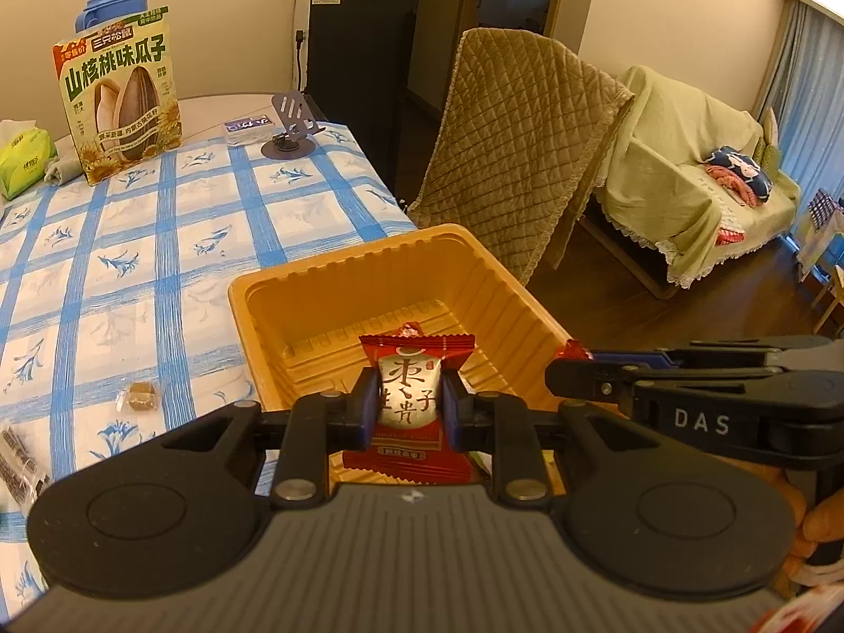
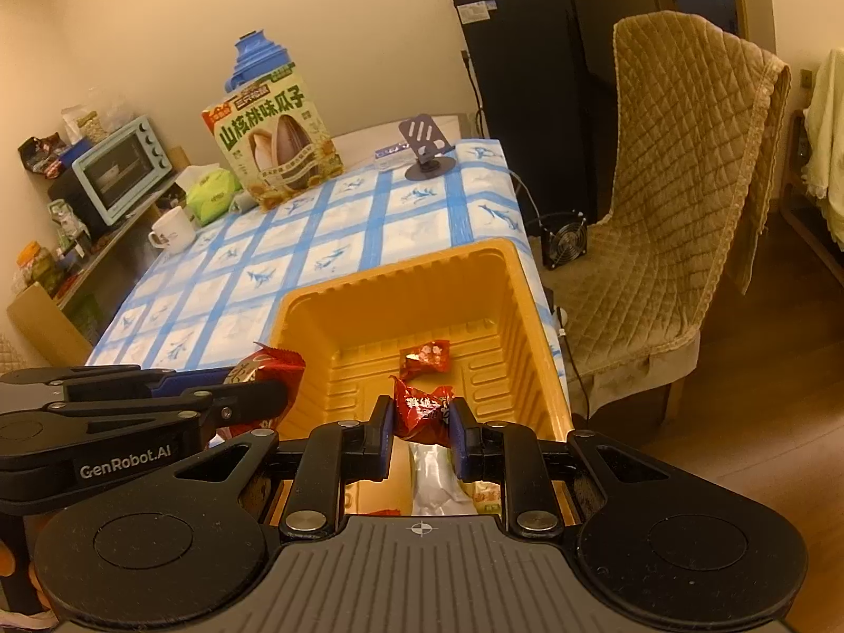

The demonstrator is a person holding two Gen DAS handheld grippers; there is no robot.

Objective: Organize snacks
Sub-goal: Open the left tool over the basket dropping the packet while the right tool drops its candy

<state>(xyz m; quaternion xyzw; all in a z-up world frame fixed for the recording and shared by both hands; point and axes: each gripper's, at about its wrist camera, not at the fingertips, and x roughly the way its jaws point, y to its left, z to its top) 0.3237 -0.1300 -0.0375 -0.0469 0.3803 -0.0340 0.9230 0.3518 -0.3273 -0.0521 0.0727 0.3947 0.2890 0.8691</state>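
Desk [image 1: 132,242] w/ blue-check cloth carries a sunflower-seed bag [image 1: 118,100] at far left and a small brown candy [image 1: 138,397] nearer. Left claw [image 1: 405,403] is clamped narrow on a red-and-white date snack packet [image 1: 409,390], held upright over the near end of the orange tray [image 1: 274,285]. Right claw [image 2: 421,419] pinches a red candy wrapper [image 2: 424,406] above the tray's inside; another red candy [image 2: 424,357] lies on the tray floor beyond it.

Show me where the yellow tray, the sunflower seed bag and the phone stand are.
yellow tray [image 1: 248,311], left wrist view, left rim.
sunflower seed bag [image 1: 121,100], left wrist view, front face.
phone stand [image 2: 430,169], right wrist view, round base.
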